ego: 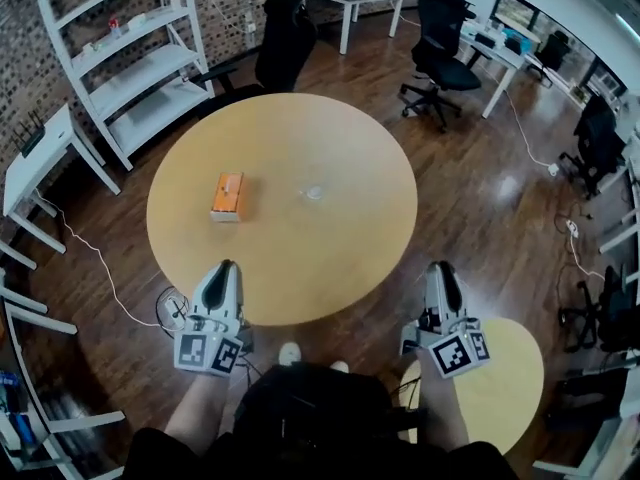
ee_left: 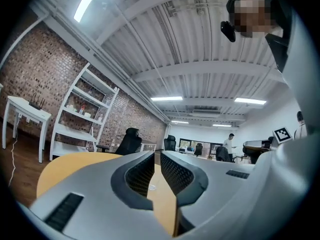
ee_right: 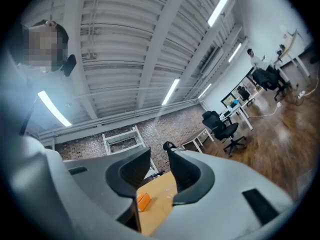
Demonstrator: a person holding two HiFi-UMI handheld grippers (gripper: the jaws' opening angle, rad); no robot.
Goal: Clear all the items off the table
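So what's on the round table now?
On the round table: an orange box left of centre and a small clear item, too faint to identify. The left hand-held gripper covers a bit of its near edge.

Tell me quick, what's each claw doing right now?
Left claw: nearly closed, thin gap, empty.
Right claw: partly open, empty.

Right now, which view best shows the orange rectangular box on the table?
The head view: the orange rectangular box shows whole, from above. The right gripper view catches it small; the left gripper view, not at all.
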